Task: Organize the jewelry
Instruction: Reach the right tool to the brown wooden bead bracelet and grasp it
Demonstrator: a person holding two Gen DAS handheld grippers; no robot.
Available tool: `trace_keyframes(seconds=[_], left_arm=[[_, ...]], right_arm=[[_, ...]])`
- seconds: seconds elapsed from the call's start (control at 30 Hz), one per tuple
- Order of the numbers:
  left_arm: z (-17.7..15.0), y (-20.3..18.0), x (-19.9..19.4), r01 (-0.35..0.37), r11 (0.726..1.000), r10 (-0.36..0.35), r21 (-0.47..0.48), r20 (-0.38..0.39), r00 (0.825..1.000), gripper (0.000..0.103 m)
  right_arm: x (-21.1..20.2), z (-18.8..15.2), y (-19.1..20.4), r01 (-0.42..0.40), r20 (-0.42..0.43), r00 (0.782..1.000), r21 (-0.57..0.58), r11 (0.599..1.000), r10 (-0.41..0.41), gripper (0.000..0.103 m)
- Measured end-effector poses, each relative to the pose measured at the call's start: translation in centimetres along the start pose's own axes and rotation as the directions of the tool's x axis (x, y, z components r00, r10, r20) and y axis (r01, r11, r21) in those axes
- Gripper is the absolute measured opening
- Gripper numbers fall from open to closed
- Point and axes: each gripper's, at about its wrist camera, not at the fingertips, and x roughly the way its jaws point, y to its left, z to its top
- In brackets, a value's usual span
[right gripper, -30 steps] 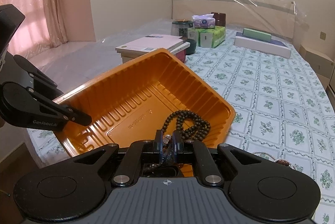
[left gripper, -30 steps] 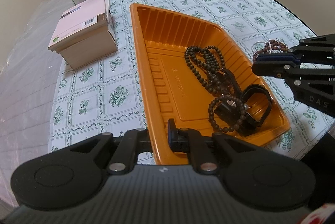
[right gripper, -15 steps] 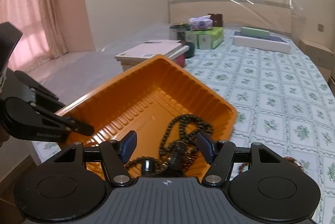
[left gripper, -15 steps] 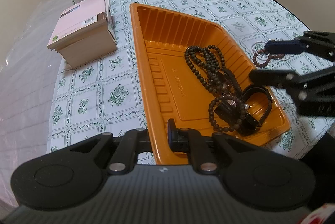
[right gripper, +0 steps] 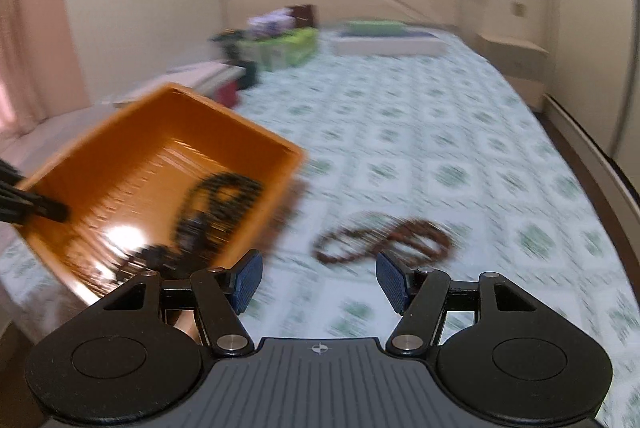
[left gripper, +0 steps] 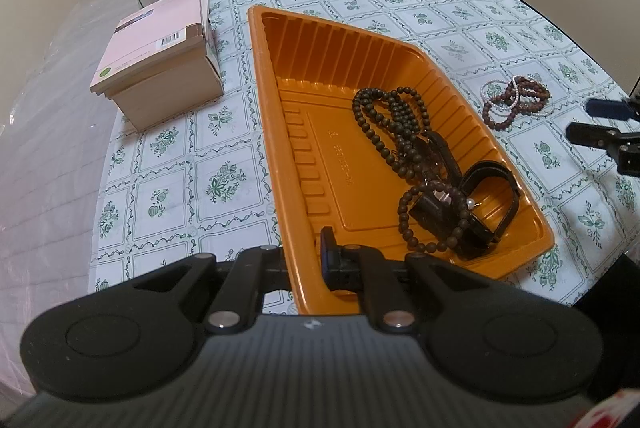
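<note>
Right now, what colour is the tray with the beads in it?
Orange. The tray shows best in the left wrist view.

Bare tablecloth (right gripper: 460, 131) around reddish bracelets (right gripper: 384, 238); orange tray (right gripper: 276, 183) alongside.

One orange tray (left gripper: 280, 115), two hand-held grippers, one box (left gripper: 160, 67) and one loose bracelet cluster (left gripper: 516, 101) are counted
</note>
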Motion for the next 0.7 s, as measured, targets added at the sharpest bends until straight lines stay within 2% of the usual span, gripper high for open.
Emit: trace_keyframes(seconds=[0.23,0.4,0.53,0.57,0.7], left_arm=[[0.1,0.1,0.0,-0.002,1.0,0.002,-0.005,-0.002,1.0,0.008],[0.1,0.1,0.0,-0.002,1.0,0.002,-0.01,-0.002,1.0,0.008],[0.1,0.3,0.0,-0.001,1.0,0.001,-0.017,-0.001,1.0,0.008],[0.1,0.3,0.0,-0.001,1.0,0.001,-0.017,-0.001,1.0,0.008],[0.2,0.3,-0.1,-0.004,1.0,0.004,-0.016,-0.004,1.0,0.008]], right_arm=[[-0.2,-1.1,-4.3,0.101,-0.019,0.995,0.047,0.994,-0.1,0.063],[0.3,-0.8,-5.9,0.112,-0.027,0.993,0.032,0.993,-0.111,0.063],[1.4,-0.4,-6.0,0.093,-0.032,0.995,-0.025,0.995,-0.094,0.063],[1.8,-0.2,-6.0,0.086,-0.032,0.996,-0.046,0.995,-0.087,0.062],[3.5,0.5,-5.9,0.049,-0.051,0.997,-0.139,0.989,-0.056,0.046]])
